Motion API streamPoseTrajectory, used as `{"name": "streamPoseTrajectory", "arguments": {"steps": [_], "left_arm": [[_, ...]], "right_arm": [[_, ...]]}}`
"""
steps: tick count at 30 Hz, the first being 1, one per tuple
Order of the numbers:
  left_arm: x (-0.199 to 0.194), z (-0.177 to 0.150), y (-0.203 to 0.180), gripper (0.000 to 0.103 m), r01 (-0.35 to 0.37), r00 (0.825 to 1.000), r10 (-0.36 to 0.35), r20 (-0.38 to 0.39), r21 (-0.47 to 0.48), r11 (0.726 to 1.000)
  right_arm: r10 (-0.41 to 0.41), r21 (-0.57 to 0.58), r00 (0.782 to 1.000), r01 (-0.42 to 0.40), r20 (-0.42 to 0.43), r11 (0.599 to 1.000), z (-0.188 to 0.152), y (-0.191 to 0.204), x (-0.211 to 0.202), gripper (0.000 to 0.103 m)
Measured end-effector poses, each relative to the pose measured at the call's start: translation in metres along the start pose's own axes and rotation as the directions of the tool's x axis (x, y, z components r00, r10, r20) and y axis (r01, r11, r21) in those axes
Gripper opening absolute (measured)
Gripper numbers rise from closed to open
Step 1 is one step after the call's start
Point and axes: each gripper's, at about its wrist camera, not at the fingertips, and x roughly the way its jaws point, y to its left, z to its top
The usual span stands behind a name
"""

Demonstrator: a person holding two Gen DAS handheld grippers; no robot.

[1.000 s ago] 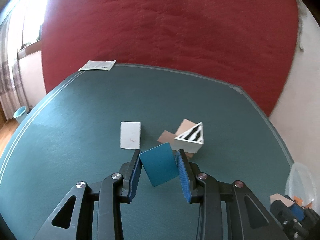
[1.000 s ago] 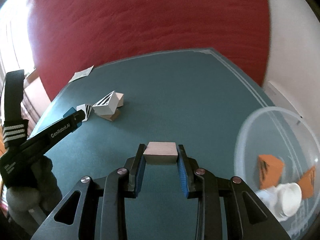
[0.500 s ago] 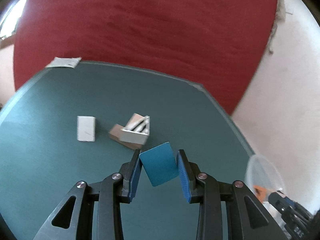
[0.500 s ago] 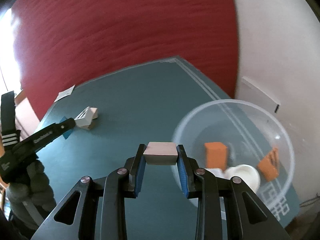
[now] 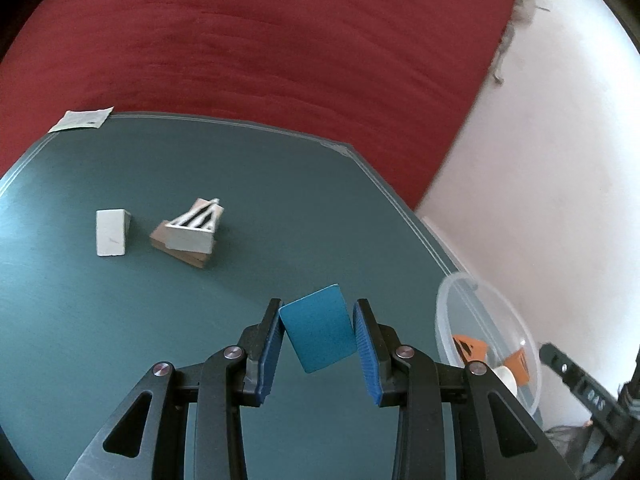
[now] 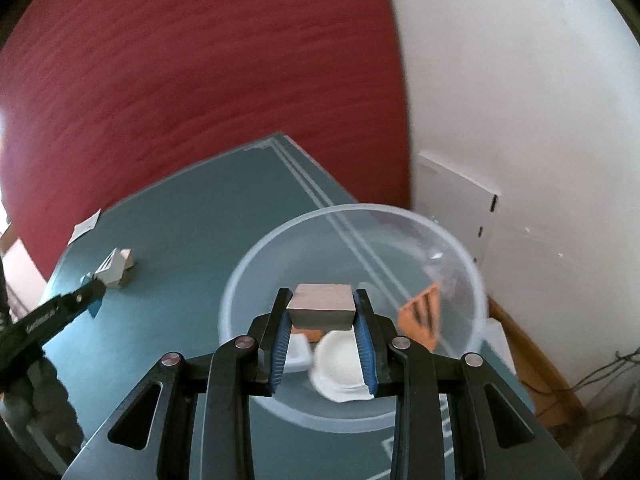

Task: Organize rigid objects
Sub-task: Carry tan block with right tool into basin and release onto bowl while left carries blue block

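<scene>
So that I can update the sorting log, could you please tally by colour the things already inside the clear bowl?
In the clear bowl:
Orange: 2, the nearer orange block and the farther orange block
White: 2, the white cup and the white block
Total: 4

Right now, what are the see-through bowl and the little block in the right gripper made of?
The bowl looks like thin clear plastic: the table's stripes show through its glossy wall. The block, held in the right gripper, is probably unpainted wood: matte, pale brown, sharp edges, though no grain shows.
</scene>
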Motion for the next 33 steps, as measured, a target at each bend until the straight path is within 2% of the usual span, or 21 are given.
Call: {"name": "streamPoseTrajectory", "arguments": {"steps": [7, 14, 15, 16, 18, 33], "left_arm": [[0.005, -0.006, -0.011, 0.037, 0.023, 1.0, -0.022, -0.017, 0.038, 0.999], [0.016, 0.003, -0.004, 0.037, 0.031, 0.999, -0.03, -0.02, 0.047, 0.998], [0.016, 0.004, -0.003, 0.037, 0.034, 0.999, -0.033, -0.02, 0.05, 0.998], [0.015, 0.003, -0.002, 0.037, 0.037, 0.999, -0.036, -0.021, 0.052, 0.998], [0.013, 0.002, 0.0, 0.037, 0.046, 0.999, -0.044, -0.023, 0.059, 0.997], [0.003, 0.001, 0.004, 0.037, 0.072, 0.996, -0.067, -0.056, 0.085, 0.994]], "right_arm": [[-0.014, 0.041, 1.0, 0.015, -0.004, 0.999, 0.002, -0.019, 0.003, 0.031], [-0.013, 0.056, 1.0, 0.013, -0.01, 0.998, 0.003, -0.025, 0.003, 0.034], [-0.012, 0.067, 1.0, 0.012, -0.011, 0.998, 0.003, -0.027, 0.003, 0.038], [-0.013, 0.072, 1.0, 0.014, -0.01, 0.997, 0.003, -0.028, 0.003, 0.046], [-0.024, 0.088, 1.0, 0.024, 0.001, 0.996, 0.004, -0.032, 0.001, 0.052], [-0.056, 0.124, 0.998, 0.054, 0.017, 0.991, 0.003, -0.047, -0.002, 0.052]]}}
